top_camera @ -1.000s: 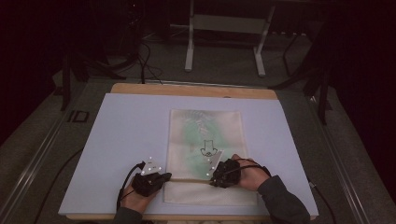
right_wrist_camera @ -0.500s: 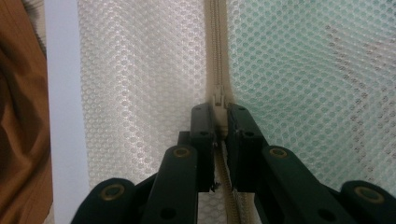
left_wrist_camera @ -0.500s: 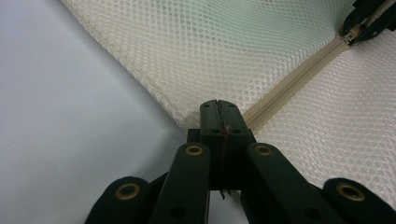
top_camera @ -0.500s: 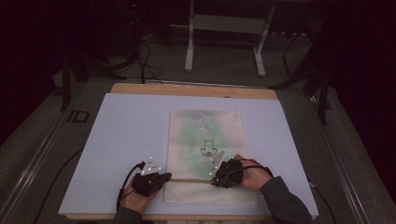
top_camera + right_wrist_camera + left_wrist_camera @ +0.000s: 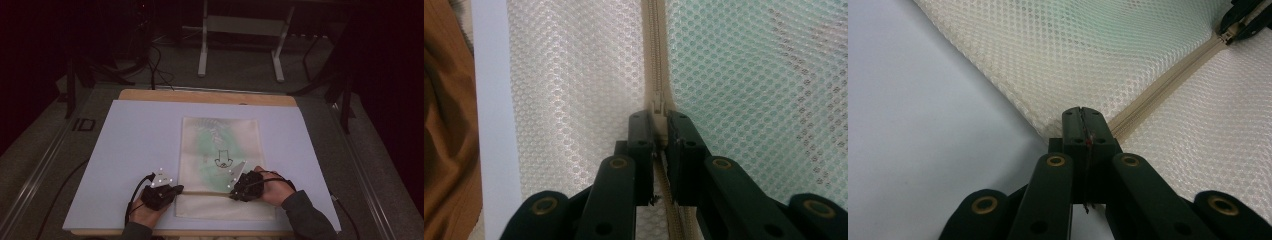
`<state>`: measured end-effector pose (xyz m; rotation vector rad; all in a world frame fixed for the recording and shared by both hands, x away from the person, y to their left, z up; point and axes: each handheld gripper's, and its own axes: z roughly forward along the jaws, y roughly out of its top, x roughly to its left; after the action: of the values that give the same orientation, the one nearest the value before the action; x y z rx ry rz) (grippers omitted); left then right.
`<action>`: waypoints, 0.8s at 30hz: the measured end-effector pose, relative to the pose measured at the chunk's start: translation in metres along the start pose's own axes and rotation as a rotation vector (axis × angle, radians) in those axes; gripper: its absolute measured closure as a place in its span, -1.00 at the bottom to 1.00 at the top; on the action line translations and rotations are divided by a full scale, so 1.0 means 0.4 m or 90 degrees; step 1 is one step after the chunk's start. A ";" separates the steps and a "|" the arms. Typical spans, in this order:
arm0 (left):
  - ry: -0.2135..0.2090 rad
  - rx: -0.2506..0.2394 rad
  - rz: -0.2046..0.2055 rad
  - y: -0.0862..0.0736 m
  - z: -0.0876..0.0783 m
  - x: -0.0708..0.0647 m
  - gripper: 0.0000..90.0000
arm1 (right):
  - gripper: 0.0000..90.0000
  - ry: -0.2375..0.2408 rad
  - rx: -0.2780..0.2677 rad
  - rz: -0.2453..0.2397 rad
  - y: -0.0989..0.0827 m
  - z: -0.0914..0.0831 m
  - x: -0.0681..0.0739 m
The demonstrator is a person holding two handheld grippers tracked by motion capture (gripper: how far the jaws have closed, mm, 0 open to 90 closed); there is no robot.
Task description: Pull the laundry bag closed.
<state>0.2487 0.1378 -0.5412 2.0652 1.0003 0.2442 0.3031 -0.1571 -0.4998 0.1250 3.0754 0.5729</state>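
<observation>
A cream mesh bag (image 5: 220, 145) with something green inside lies flat on the pale board (image 5: 135, 150). A cream zipper (image 5: 207, 192) runs across its near part. My left gripper (image 5: 176, 191) is shut on the bag's left edge at the zipper's end (image 5: 1082, 117). My right gripper (image 5: 235, 191) is shut on the zipper pull (image 5: 657, 107), with the zipper (image 5: 655, 45) running straight ahead of it. In the left gripper view the zipper (image 5: 1168, 82) leads off to the right gripper (image 5: 1248, 17) at the top right.
The board rests on a wooden table (image 5: 200, 96) whose far edge shows beyond it. Metal stand legs (image 5: 240, 45) and cables (image 5: 150, 65) are on the dark floor behind. A brown folded surface (image 5: 444, 130) lies past the board's near edge.
My right gripper has edged slightly to the right along the zipper line. The left gripper has stayed where it was.
</observation>
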 end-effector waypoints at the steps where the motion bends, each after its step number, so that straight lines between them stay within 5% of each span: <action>1: 0.000 0.000 0.000 0.000 0.000 0.000 0.99 | 0.83 0.000 0.000 -0.001 0.000 0.000 0.000; 24: 0.000 0.000 -0.002 0.000 0.000 0.001 0.99 | 0.83 -0.005 0.002 0.019 -0.037 -0.019 -0.004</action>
<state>0.2489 0.1379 -0.5412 2.0635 1.0022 0.2425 0.3031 -0.1738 -0.4983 0.1730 3.0713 0.5669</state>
